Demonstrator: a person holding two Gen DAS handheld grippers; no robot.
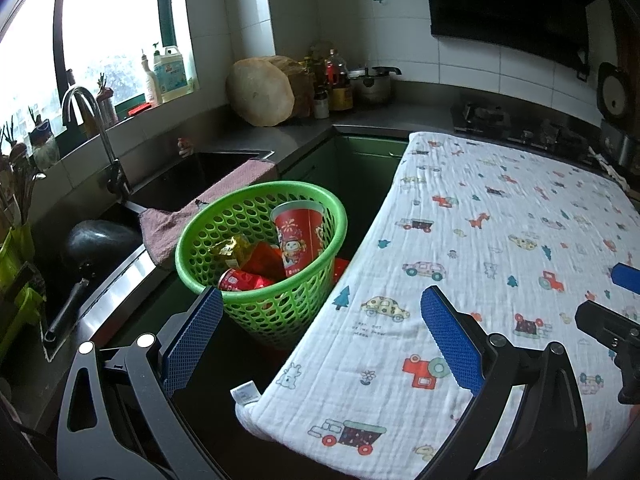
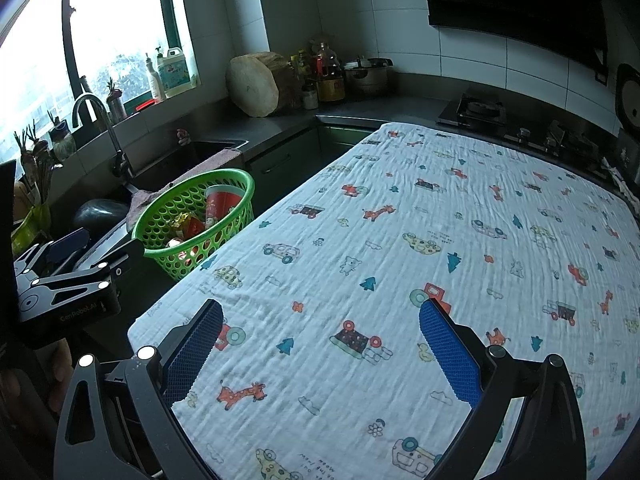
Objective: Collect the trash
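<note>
So: tabletop fills most of both views, covered by a white cloth printed with cars, giraffes and trees; nothing lies on the cloth in either frame. Kitchen counter wraps around behind it, with sink and tap at left, stove at back right.

Green basket sits just beside the tabletop's left edge, lower than the surface, between the tabletop and the sink. A pinkish towel hangs over the sink rim, right behind the basket.

Trash is in the basket: a red paper cup standing tilted against the far wall, a red can lying at the near side, a gold wrapper at left, and a red wrapper between them (more red shows through the holes, can't tell what).

Left gripper: jaws spread wide, holding nothing; left finger sits in front of the basket, right finger over the cloth edge.

Right gripper: jaws also spread wide, nothing between them, both blue pads above the cloth. The left gripper's body shows at the left edge of the right wrist view, near the basket.
</note>
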